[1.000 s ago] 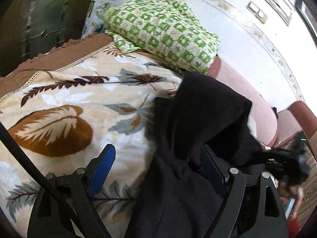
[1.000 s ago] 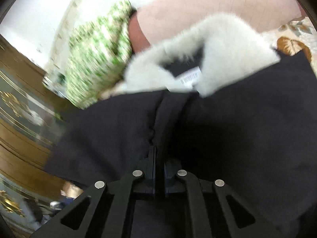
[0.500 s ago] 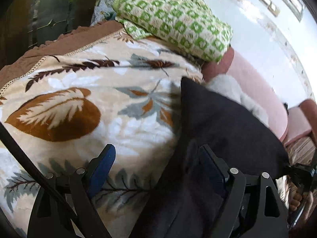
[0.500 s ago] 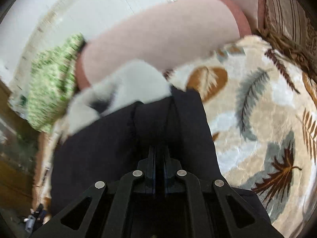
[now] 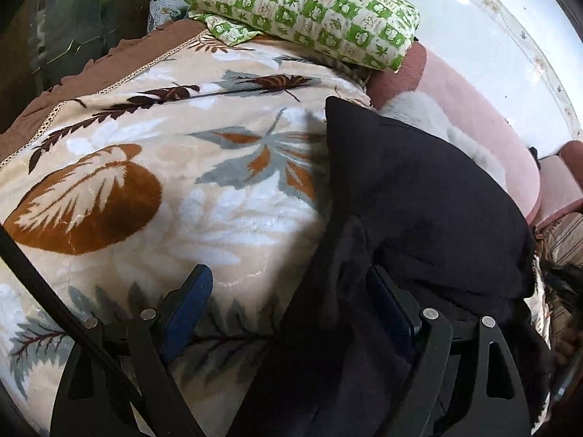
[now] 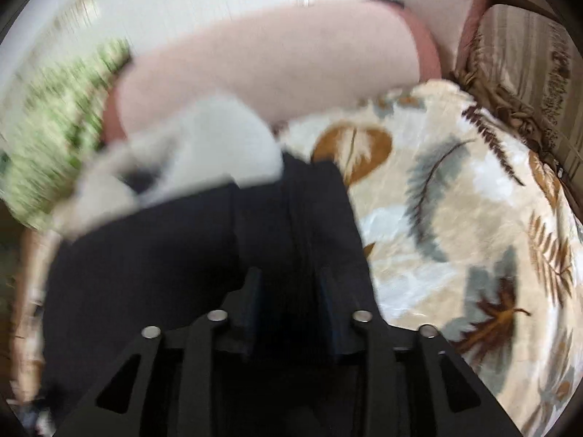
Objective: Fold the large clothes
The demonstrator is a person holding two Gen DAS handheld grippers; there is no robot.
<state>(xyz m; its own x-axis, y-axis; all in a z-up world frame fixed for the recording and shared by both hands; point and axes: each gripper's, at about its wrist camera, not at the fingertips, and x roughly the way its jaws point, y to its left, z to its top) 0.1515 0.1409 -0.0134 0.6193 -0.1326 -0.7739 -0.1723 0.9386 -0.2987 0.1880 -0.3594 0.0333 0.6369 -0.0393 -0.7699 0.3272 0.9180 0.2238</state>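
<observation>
A large black coat (image 5: pixel 419 196) with a white fur collar (image 5: pixel 430 116) lies folded on a leaf-patterned blanket (image 5: pixel 145 182). My left gripper (image 5: pixel 288 291) is open at the coat's left edge, and black cloth drapes over its right finger. In the right wrist view the coat (image 6: pixel 182 251) and its fur collar (image 6: pixel 204 145) lie in front of my right gripper (image 6: pixel 289 284). Its jaws stand apart over the black cloth and grip nothing.
A green-and-white checked folded quilt (image 5: pixel 309 11) lies at the far end of the bed. A pink padded headboard (image 5: pixel 481 127) runs along the white wall. A striped cushion (image 6: pixel 528 73) sits at the right. Dark wooden furniture (image 5: pixel 54 36) stands at the left.
The right gripper, shut on the coat before, has opened and let it go. The coat has been laid down flatter on the blanket. The left gripper stayed open.
</observation>
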